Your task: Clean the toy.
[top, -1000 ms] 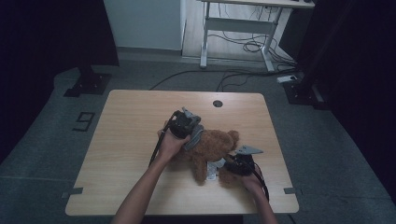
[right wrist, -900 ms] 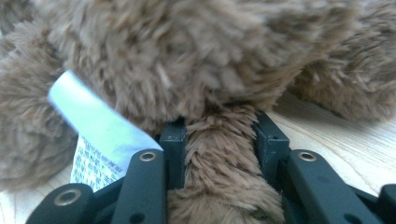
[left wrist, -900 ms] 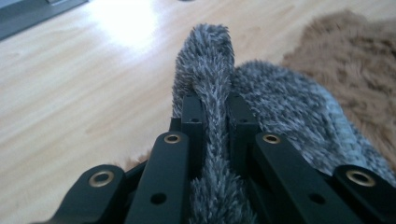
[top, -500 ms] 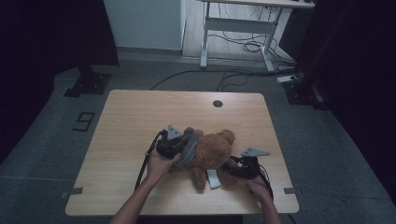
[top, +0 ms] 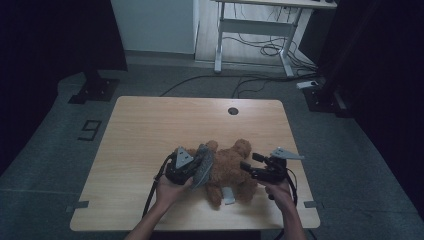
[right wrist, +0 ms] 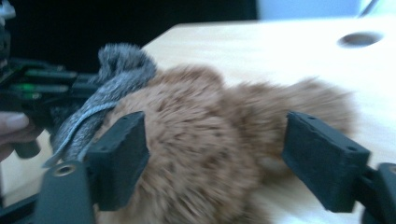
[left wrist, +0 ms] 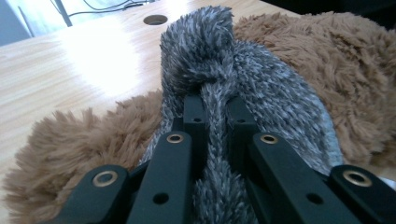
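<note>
- Our left gripper (left wrist: pixel 217 116) is clamped on the grey hat (left wrist: pixel 243 79); tugging could drag the bear (top: pixel 231 167) off the table (top: pixel 150 125).
- Our right gripper (right wrist: pixel 215 154) has just been opening, its jaws apart around the bear without pressing, so the bear may shift.

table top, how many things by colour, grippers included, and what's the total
brown: 1, the teddy bear
grey: 1, the knitted hat on the bear's head
black: 2, the left gripper pinching the hat, and the right gripper, jaws just opened wide beside the bear
total: 4
</note>
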`<state>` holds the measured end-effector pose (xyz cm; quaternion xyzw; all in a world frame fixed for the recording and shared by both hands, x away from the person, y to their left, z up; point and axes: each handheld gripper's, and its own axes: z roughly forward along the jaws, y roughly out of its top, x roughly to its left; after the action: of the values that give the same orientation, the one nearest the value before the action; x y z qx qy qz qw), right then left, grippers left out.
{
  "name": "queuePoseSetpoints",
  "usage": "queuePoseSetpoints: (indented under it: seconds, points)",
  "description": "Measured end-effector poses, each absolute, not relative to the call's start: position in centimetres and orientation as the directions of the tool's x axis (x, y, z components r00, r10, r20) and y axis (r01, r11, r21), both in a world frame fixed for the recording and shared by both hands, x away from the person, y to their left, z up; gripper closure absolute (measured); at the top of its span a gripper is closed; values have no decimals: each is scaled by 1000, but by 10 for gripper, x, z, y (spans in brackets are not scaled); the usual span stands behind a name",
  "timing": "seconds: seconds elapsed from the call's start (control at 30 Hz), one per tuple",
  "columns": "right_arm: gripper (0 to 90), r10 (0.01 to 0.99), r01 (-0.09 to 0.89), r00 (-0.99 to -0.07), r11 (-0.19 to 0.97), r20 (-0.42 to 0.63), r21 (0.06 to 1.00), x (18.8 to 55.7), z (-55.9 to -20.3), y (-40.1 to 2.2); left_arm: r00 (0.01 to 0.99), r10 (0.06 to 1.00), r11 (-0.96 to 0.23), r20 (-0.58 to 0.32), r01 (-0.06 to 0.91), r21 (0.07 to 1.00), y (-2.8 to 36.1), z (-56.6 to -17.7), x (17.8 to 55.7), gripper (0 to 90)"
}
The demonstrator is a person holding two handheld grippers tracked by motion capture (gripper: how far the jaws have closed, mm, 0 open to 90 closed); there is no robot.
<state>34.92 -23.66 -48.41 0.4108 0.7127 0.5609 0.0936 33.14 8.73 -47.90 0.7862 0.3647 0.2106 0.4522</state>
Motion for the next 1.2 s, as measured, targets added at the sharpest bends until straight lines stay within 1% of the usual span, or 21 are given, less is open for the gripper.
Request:
queuePoseSetpoints:
  seconds: [0.1, 0.17, 0.3, 0.4, 0.5, 0.53, 0.7, 0.83, 0.87, 0.97, 1.07, 1.1, 1.13, 1.2]
  points:
    - [142, 679, 529, -662, 124, 317, 839, 353, -495, -218, 657, 754, -310, -26, 391, 867, 91, -480, 326, 819]
    - [125, 664, 554, -669, 145, 334, 820, 353, -502, -211, 667, 743, -293, -58, 402, 868, 95, -481, 322, 820]
    - [124, 660, 599, -667, 198, 346, 776, 352, -516, -200, 678, 728, -268, -101, 417, 869, 101, -484, 315, 820]
    - [198, 656, 590, -672, 196, 343, 783, 348, -523, -195, 679, 727, -264, -102, 414, 871, 104, -485, 310, 820]
    - [386, 644, 543, -704, 218, 298, 811, 344, -523, -194, 676, 730, -255, -101, 406, 878, 104, -486, 307, 820]
    - [427, 649, 519, -710, 220, 274, 826, 342, -522, -193, 675, 732, -253, -94, 397, 883, 104, -487, 306, 820]
    - [529, 696, 447, -694, 214, 186, 869, 341, -518, -188, 666, 738, -205, -108, 373, 905, 103, -488, 308, 819]
    - [559, 765, 395, -635, 204, 106, 896, 351, -515, -183, 663, 740, -205, -112, 381, 902, 97, -482, 319, 818]
    - [561, 775, 387, -624, 196, 99, 901, 354, -515, -184, 659, 743, -208, -115, 390, 897, 91, -475, 329, 818]
    - [560, 793, 376, -602, 177, 94, 909, 361, -516, -192, 660, 742, -216, -116, 399, 891, 79, -462, 345, 818]
    - [561, 809, 365, -581, 158, 91, 917, 361, -519, -200, 674, 730, -217, -117, 390, 895, 60, -445, 358, 817]
    - [561, 809, 365, -581, 158, 91, 917, 361, -519, -200, 674, 730, -217, -117, 390, 895, 60, -445, 358, 817]
    - [561, 812, 363, -577, 152, 94, 919, 360, -520, -202, 682, 723, -221, -112, 382, 897, 48, -438, 362, 817]
    - [561, 815, 338, -576, 165, 65, 927, 355, -522, -202, 704, 702, -241, -108, 378, 894, 18, -427, 372, 815]
